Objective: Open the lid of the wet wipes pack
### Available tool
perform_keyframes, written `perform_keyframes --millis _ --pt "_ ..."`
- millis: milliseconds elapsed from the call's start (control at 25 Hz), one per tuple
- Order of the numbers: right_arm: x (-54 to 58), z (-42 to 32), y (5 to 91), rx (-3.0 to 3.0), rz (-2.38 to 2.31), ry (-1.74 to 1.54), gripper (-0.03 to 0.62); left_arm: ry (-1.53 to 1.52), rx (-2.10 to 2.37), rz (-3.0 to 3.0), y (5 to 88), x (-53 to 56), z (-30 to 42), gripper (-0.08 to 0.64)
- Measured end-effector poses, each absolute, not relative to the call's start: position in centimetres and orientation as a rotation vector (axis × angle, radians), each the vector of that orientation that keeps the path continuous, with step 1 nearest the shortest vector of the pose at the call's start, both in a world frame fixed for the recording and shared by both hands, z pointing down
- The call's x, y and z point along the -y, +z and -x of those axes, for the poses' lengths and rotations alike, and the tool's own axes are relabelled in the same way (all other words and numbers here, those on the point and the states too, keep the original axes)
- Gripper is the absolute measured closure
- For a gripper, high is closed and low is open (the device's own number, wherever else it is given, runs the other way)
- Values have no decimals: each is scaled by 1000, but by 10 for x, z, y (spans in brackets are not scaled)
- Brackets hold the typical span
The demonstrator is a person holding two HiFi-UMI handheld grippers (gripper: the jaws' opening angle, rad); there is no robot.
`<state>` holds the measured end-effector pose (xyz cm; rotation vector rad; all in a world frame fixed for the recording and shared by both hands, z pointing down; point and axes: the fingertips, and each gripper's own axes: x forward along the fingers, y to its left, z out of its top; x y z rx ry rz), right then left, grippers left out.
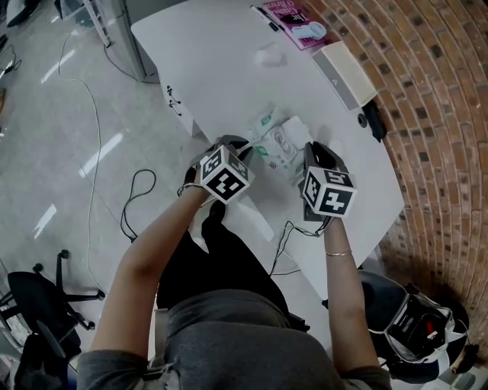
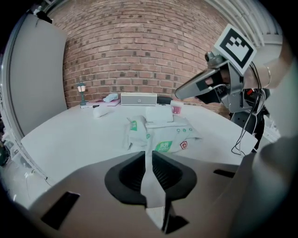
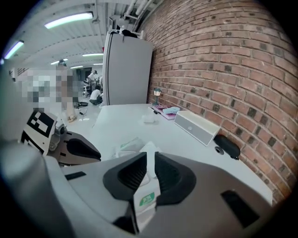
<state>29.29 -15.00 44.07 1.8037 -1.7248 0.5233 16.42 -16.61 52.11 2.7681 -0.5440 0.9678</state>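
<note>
White tabletop runs beside a red-brown brick wall. Near the table's front edge lies the soft white plastic wet wipes pack with green labels, flat on the surface between two hand-held grey grippers. A white rectangular lid sits on the pack's top face; whether it is lifted cannot be told. The left gripper meets the pack's near-left end, its black ribbed jaws drawn close together on a thin white strip of the pack's edge. The right gripper comes in at the opposite end, angled downward, its jaws likewise nearly together and pinching a white flap of the pack that carries a small green label. Each gripper bears a cube with black-and-white square markers, and the person's bare forearms reach in from the bottom of the head view. Farther along the table, well apart from the pack, are a long white rectangular box, a pink book, a small white rounded object and a black oval object by the wall. A black office chair stands on the grey floor.
</note>
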Motion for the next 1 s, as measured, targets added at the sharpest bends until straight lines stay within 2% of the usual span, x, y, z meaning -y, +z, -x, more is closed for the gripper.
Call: perform_keyframes --millis 1000 --pt "101 -235 419 1789 -2128 659 584 739 676 -2755 454 195 -106 518"
